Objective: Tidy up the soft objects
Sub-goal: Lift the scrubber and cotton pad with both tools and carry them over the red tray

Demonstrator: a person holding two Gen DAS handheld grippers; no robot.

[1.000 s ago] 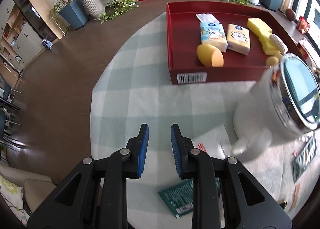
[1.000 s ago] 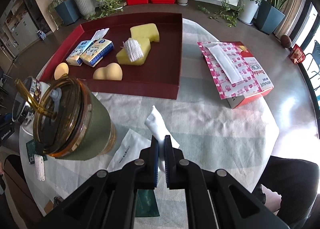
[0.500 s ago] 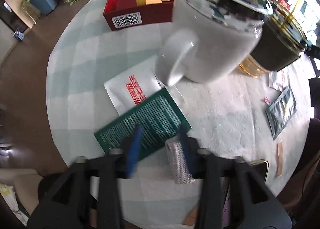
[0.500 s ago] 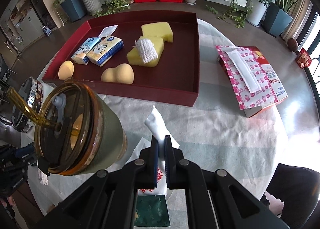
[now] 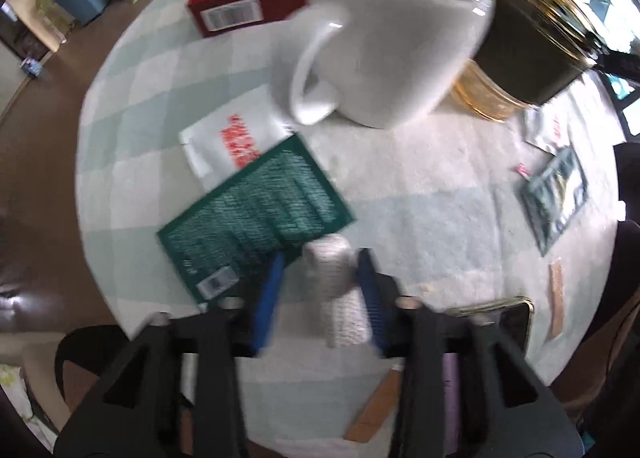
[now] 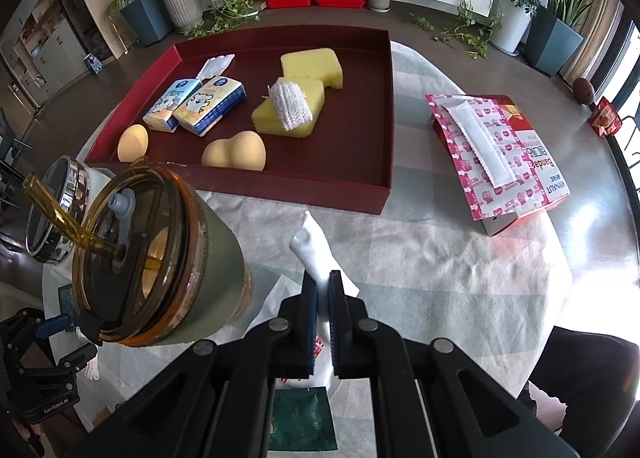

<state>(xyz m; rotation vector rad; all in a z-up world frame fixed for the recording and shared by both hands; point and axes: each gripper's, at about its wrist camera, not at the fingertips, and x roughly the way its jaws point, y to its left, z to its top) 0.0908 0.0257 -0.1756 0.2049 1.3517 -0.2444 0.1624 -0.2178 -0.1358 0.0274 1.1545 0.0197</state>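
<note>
The knitted white roll [image 5: 338, 290] lies on the surface between the closing left gripper [image 5: 320, 294], its long axis along the fingers. A white cloth [image 6: 316, 258] is clenched by the right gripper [image 6: 323, 294], near the red tray [image 6: 384, 97].

Right gripper [image 6: 323, 290], jaws clamped on white soft piece [image 6: 314, 254].
Red tray [image 6: 384, 105] at table's far edge: two tissue packs [image 6: 196, 103], yellow sponges [image 6: 310, 69], knitted pad [image 6: 290, 101], beige puffs [image 6: 236, 149]. Green tumbler [image 6: 160, 258] near left edge; pink box [image 6: 500, 153] toward right edge.
</note>
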